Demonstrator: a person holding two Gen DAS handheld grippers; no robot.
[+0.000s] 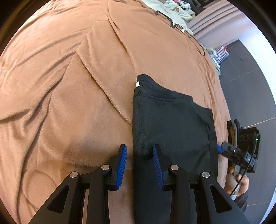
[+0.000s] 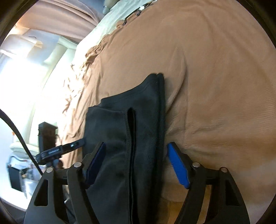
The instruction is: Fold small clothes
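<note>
Black garment (image 1: 172, 120): dark knit fabric, already folded lengthwise into a long narrow stack, lying flat on the brown blanket (image 1: 69, 86) that covers the bed. Right wrist view shows several layers, with a stitched hem edge running down the middle of the stack and a doubled fold along its right side. Far end tapers to a narrow corner.

Left tongs (image 1: 139, 165): jaws parted moderately, straddling the garment's left folded edge, one blue pad over the blanket, the other over the cloth. Nothing clamped. Right tongs (image 2: 136, 165): jaws spread wide, almost the full width of the stack between them; gripping nothing. Whether the pads touch the cloth cannot be told. Each tool shows at the opposite side in the other's camera, so both sit at the near end of the garment. A hand (image 1: 238, 182) holds the right tool.

Judgement on step: lengthwise folds look complete; crosswise fold pending. Next move likely calls for both tongs to close on the near corners, catching all layers together, then carry that end up and over toward the far end without letting the stack slide apart.

Writing: small white tag (image 1: 137, 84) at the far-left corner, too small to read. Lettering on the left tool's arm (image 2: 55, 150), blurred, unreadable. Dark cables (image 1: 172, 22) and pale bedding (image 1: 174, 10) lie well beyond, at the far edge.
</note>
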